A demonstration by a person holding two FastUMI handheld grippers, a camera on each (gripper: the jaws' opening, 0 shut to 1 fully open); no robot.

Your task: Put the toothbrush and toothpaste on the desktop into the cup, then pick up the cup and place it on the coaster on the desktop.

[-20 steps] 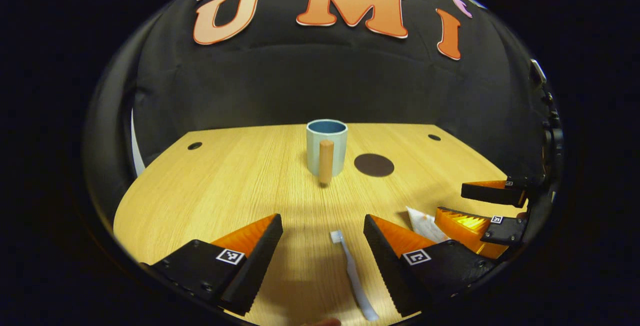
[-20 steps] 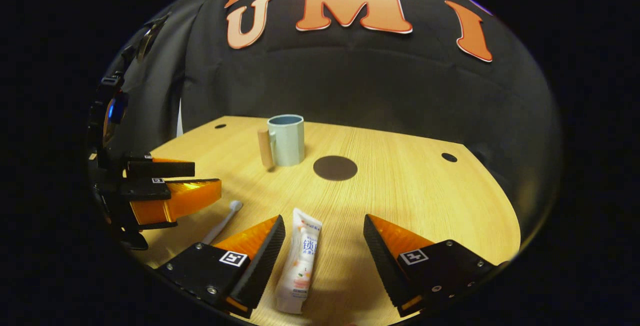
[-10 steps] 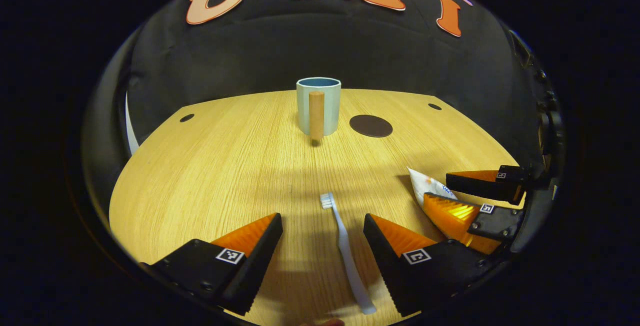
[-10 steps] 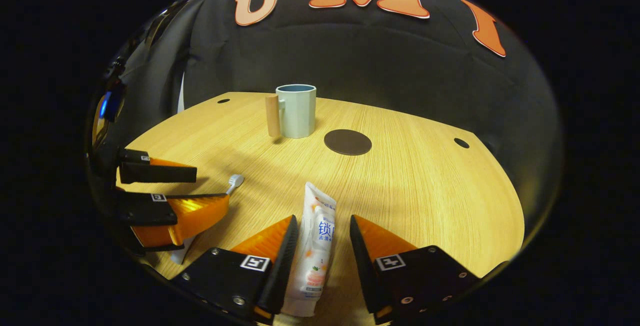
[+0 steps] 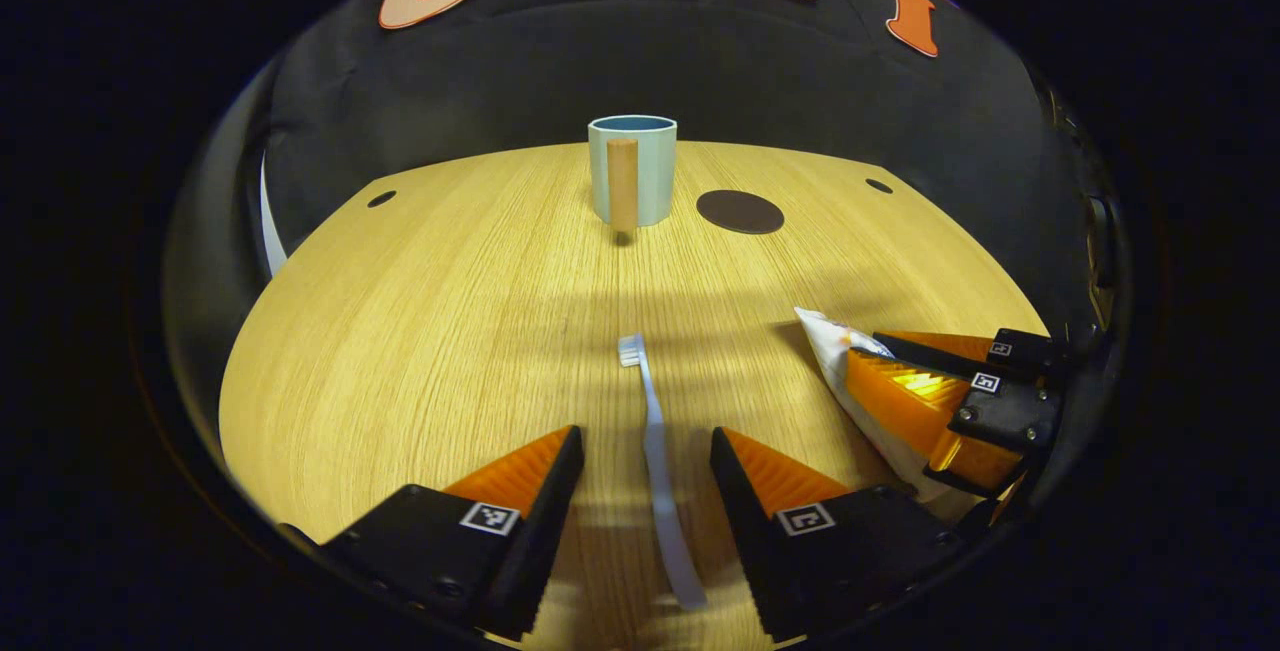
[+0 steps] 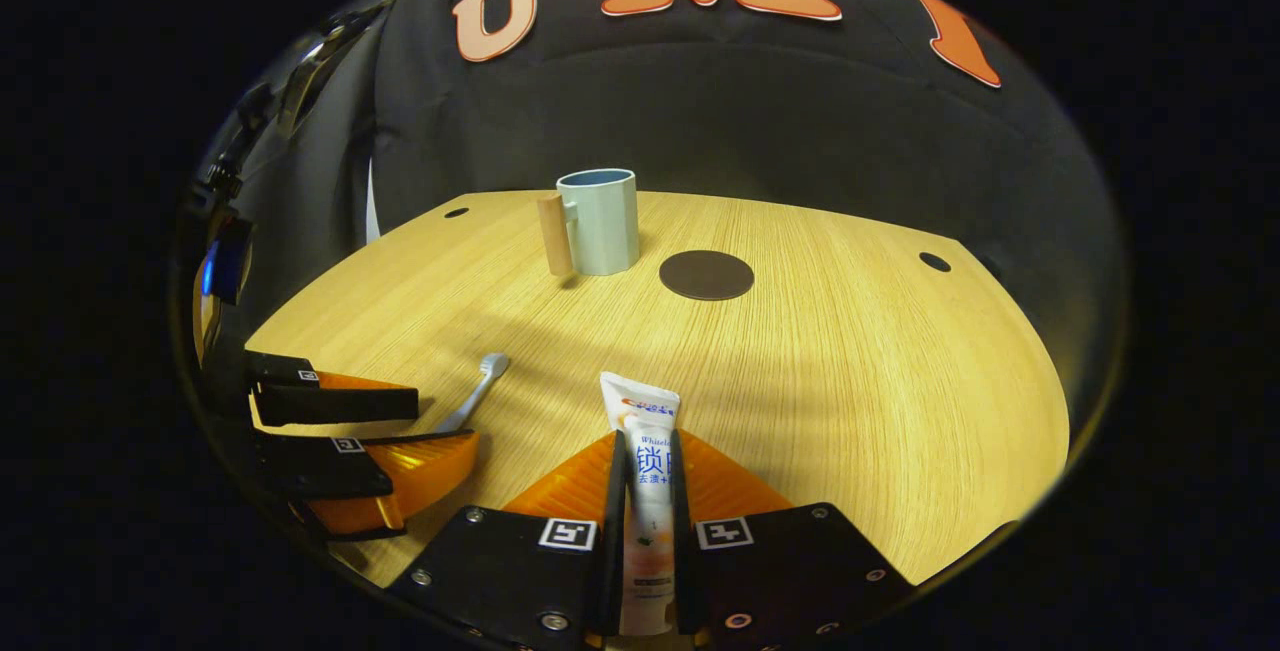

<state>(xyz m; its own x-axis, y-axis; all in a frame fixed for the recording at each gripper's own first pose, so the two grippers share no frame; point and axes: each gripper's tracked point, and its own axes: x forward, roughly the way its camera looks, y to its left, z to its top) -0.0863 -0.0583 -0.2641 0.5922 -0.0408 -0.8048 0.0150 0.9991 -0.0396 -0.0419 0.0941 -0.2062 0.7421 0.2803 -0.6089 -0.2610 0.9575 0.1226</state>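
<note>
The toothpaste [image 6: 648,476] lies flat on the wooden surface [image 6: 850,411], pinched between the pressed-in jaws of the right gripper [image 6: 648,491]. Left of it, the toothbrush [image 5: 655,451] lies between the spread jaws of the left gripper [image 5: 640,486], neither finger touching it. Farther back, the cup [image 5: 632,169] stands upright with its wooden handle toward the grippers, and the dark round coaster [image 5: 740,211] sits just to its right. Black cloth walls the booth behind the surface.
</note>
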